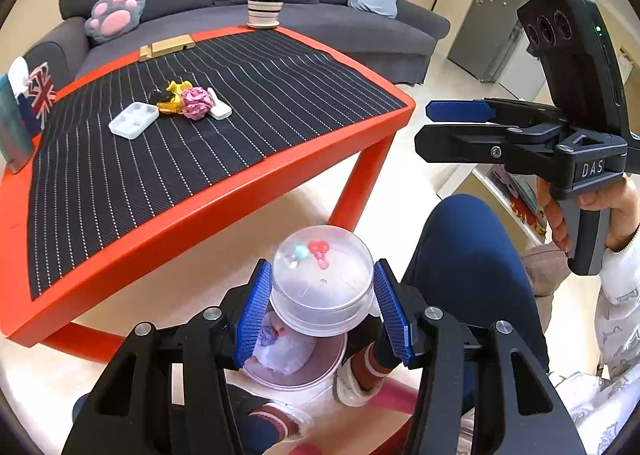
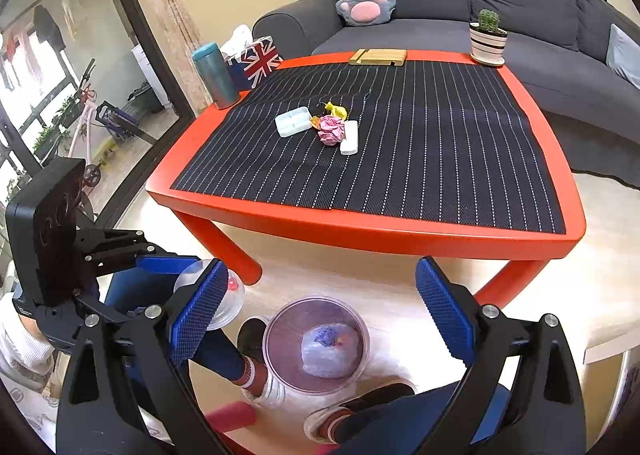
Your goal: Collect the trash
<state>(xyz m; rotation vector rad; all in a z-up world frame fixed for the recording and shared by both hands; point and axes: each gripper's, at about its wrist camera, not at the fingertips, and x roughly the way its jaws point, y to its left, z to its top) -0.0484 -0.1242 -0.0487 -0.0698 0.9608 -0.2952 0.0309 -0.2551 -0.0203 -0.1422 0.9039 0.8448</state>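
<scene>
Left wrist view showed your left gripper [image 1: 322, 309] clamped on a clear round lid [image 1: 323, 279] — both blue pads [image 1: 253, 319] pressed against its rim, small red and teal charms inside it. Directly below sat the clear trash bin [image 2: 316, 347] on the floor, between your slippered feet, with a crumpled bag already at its bottom. Your right gripper [image 2: 326, 315] hung over that bin with its jaws spread wide and nothing between them. Farther out, on the red table [image 2: 360, 225] and its striped black mat, the remaining trash lay in one cluster: a pink paper ball [image 2: 332, 129], a yellow wrapper [image 2: 335, 109], a white tray [image 2: 293, 121] and a small white case [image 2: 349, 137] — all touching or just beside each other.
</scene>
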